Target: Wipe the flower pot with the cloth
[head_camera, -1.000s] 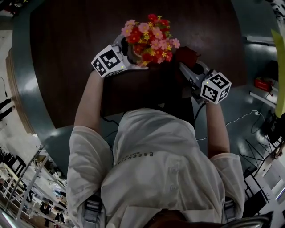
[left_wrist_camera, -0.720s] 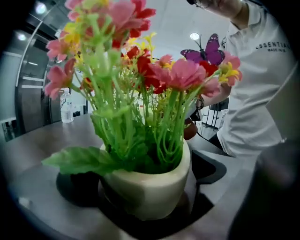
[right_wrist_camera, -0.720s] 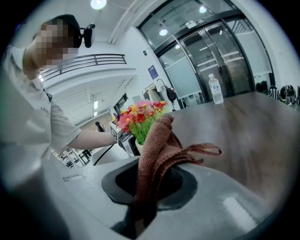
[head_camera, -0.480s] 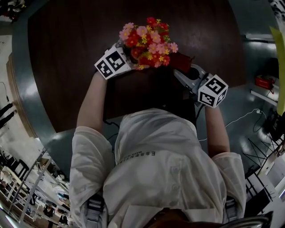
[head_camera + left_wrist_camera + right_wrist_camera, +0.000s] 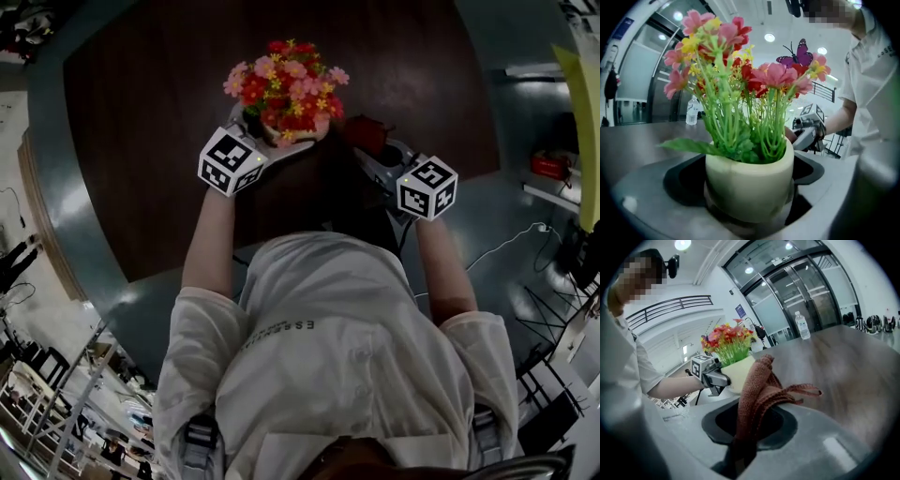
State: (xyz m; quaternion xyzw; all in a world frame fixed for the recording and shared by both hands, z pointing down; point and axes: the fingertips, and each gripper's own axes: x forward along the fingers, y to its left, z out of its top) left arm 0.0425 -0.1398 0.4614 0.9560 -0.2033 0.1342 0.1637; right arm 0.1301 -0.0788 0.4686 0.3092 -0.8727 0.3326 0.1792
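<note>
A cream flower pot (image 5: 749, 180) full of pink, red and yellow artificial flowers (image 5: 281, 82) sits between the jaws of my left gripper (image 5: 265, 134), whose jaws have just been closing onto its sides. The pot (image 5: 292, 133) is held over the dark wooden table (image 5: 141, 141). Just right of the pot, my right gripper (image 5: 373, 155) is shut on a reddish-brown cloth (image 5: 757, 394). The bunched cloth (image 5: 364, 133) sticks up beyond the jaws, a short way from the pot (image 5: 737, 371). From the right gripper view the left gripper (image 5: 710, 373) shows beside the pot.
A clear water bottle (image 5: 801, 326) stands far back on the table. A purple butterfly ornament (image 5: 799, 54) rises among the flowers. The table's near edge (image 5: 281, 239) runs just before the person's body, with grey floor and cables (image 5: 506, 248) at the right.
My left gripper has closed on the pot and carried it up and to the left in the head view. The right gripper with the cloth has hardly moved.
</note>
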